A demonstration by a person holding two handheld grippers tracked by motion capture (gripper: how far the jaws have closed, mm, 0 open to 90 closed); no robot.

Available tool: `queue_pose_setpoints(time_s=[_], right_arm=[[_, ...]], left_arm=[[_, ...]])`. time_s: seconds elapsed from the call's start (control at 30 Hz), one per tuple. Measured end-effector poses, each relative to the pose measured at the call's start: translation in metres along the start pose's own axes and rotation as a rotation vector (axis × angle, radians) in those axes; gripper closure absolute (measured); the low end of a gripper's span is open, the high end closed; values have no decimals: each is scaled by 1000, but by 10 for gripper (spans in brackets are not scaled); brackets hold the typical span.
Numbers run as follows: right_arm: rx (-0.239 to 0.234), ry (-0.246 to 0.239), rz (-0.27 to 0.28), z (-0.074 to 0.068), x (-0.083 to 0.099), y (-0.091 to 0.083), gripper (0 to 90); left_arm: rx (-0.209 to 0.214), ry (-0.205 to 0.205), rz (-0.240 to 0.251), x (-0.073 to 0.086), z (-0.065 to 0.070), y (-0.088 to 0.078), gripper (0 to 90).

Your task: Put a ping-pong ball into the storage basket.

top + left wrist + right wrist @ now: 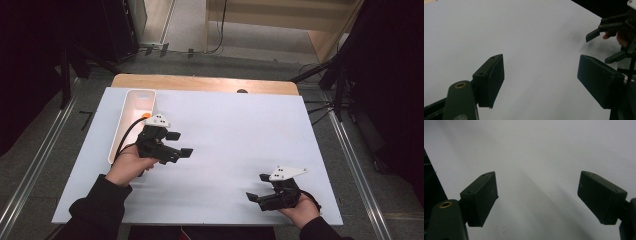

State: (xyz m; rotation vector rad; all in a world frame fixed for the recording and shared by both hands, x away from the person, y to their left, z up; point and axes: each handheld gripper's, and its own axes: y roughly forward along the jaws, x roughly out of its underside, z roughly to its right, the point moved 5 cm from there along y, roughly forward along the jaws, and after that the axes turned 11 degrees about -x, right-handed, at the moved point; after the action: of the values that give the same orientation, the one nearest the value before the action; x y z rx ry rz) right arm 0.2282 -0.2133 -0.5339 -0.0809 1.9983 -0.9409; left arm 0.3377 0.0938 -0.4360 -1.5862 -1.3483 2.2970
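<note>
- Tray [136,107], a long white trough, is the thing nearest the left gripper [179,143]. In the high view it lies near the far left corner of the white board [235,150] that covers the wooden table [200,82]. Its long axis runs from the far edge of the board toward the person, leaning a little leftward at the near end. Its open side faces up, and I can make out nothing inside it.
- Against the tray in that same view, the left gripper hovers just to its right, beside the near half, jaws spread and holding nothing, pointing away from the tray toward the board's middle. An orange fitting [146,115] sits where the cable leaves it. The right gripper [259,188] is well apart from the tray, at the near right corner of the board, jaws likewise spread and empty.
- Left gripper view: the left gripper [541,78] looks across bare board with a wide gap between its jaws; the right gripper [599,45] shows farther off, released.
- Right gripper view: the right gripper [537,195] is parted over plain white board, gripping nothing.
- Judging from all this, no work on the tray has begun; reaching, grasping and moving remain.
</note>
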Motion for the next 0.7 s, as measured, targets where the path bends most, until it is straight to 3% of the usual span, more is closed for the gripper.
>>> queue_pose_setpoints(time_s=[0.47, 0.7], right_arm=[[-5, 4, -10, -1, 0, 1, 150], [-5, 2, -11, -1, 1, 1, 150]], left_arm=[[-6, 8, -36, 21, 8, 8, 221], [-2, 41, -42, 29, 17, 11, 221]])
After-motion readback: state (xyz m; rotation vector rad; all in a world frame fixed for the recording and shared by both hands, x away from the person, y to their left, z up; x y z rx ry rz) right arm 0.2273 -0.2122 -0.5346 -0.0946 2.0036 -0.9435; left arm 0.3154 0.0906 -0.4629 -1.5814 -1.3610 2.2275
